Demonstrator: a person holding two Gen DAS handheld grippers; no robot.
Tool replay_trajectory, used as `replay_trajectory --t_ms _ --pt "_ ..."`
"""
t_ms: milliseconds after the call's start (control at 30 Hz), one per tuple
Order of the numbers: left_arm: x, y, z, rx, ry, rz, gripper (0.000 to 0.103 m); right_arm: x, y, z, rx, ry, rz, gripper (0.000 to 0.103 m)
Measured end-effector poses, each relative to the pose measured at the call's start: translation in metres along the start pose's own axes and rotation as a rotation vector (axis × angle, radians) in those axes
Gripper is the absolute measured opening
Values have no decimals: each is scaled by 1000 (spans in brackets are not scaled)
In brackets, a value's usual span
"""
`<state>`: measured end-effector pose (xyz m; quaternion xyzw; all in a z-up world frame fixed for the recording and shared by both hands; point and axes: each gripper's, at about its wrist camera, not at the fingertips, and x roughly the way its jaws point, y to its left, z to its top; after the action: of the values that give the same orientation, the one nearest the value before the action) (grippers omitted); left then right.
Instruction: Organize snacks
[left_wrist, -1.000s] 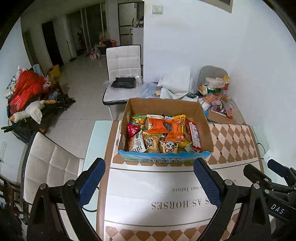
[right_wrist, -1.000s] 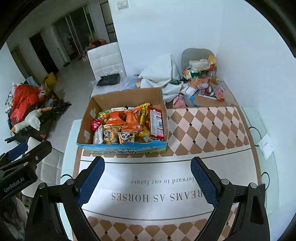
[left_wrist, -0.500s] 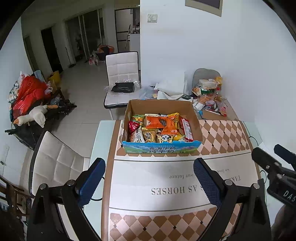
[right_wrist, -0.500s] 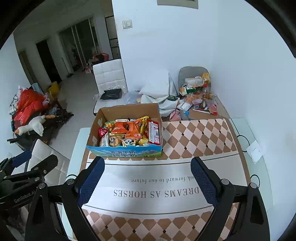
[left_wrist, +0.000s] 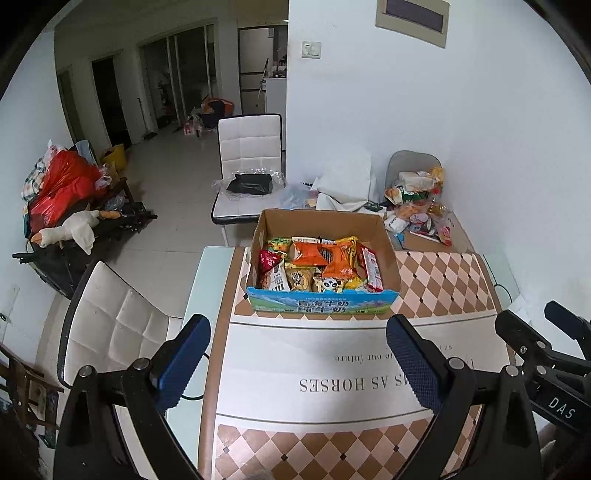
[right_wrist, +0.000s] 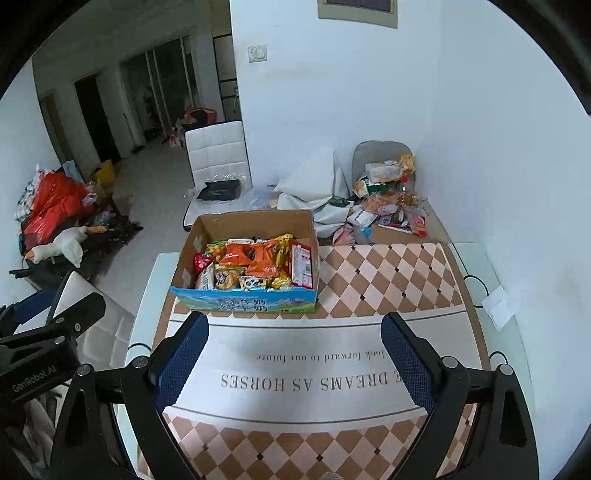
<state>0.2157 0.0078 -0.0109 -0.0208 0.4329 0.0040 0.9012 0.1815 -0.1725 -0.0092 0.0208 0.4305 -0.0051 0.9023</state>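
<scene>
A cardboard box (left_wrist: 325, 221) (right_wrist: 255, 219) with a blue front stands on the table's far left part, filled with several snack packets (left_wrist: 317, 264) (right_wrist: 255, 264). My left gripper (left_wrist: 299, 363) is open and empty, held high above the table's near side, well short of the box. My right gripper (right_wrist: 295, 360) is open and empty too, also high and back from the box. Each gripper shows at the edge of the other's view.
The table (left_wrist: 443, 280) carries a checked cloth with printed words. A pile of loose snacks (left_wrist: 417, 206) (right_wrist: 388, 199) lies at the far right corner by the wall. White chairs (left_wrist: 251, 162) (left_wrist: 110, 328) stand behind and left of the table.
Both grippers have risen and pulled back from the box, which now looks smaller and farther away. Both stay open and empty.
</scene>
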Motion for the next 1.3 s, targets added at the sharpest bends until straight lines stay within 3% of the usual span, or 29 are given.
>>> replay_trajectory --t_ms 267,633,1300 --pt "12 3 10 1 -68 46 103 30 -1 13 29 -5 -23 100" --pt "46 0 24 20 -62 85 103 67 -3 31 42 -16 -71 100" --pt "61 -1 27 29 -48 89 103 79 1 44 36 -28 -85 101"
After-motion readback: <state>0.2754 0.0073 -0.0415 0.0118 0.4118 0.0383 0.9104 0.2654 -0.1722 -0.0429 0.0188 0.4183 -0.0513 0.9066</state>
